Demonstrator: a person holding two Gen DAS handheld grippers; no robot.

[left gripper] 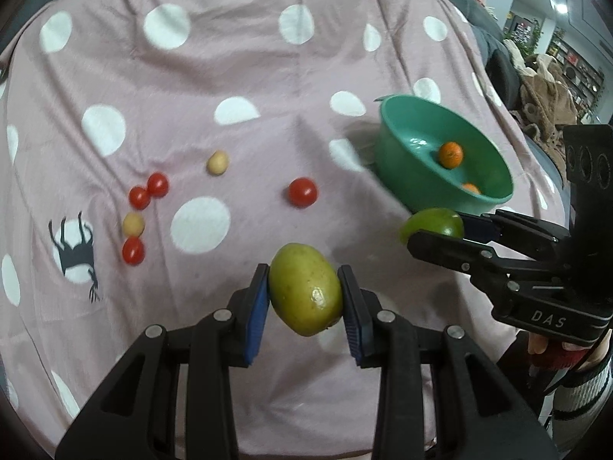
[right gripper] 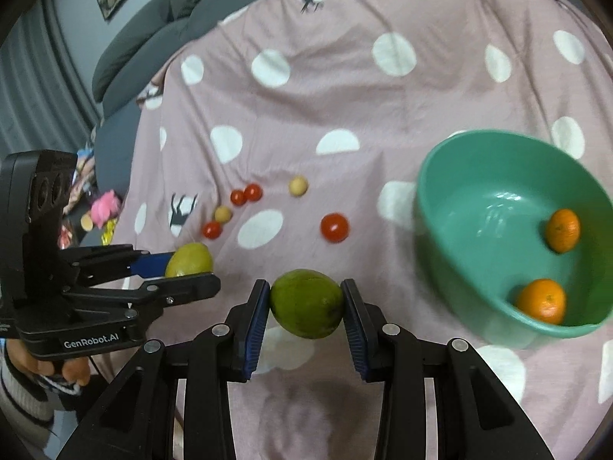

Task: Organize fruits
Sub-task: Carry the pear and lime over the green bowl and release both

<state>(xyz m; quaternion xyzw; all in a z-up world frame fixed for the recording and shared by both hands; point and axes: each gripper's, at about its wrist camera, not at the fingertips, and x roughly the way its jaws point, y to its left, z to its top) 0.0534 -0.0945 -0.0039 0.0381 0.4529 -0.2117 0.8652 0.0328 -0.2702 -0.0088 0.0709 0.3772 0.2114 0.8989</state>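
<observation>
1. We hold a fruit in each gripper: the left gripper (left gripper: pixel 305 295) has its fingers clamped on a yellow-green fruit (left gripper: pixel 305 293), the right gripper (right gripper: pixel 305 299) on a darker green fruit (right gripper: pixel 306 304), both lifted off the cloth (left gripper: pixel 230 69).
2. Both fruits are smooth and rounded, so either could slip from the pads.
3. The bowl (right gripper: pixel 440 207) sits on soft cloth, so a nudge could tip it.
4. We count two oranges in the bowl, and on the cloth four tomatoes and two small pale fruits.
</observation>
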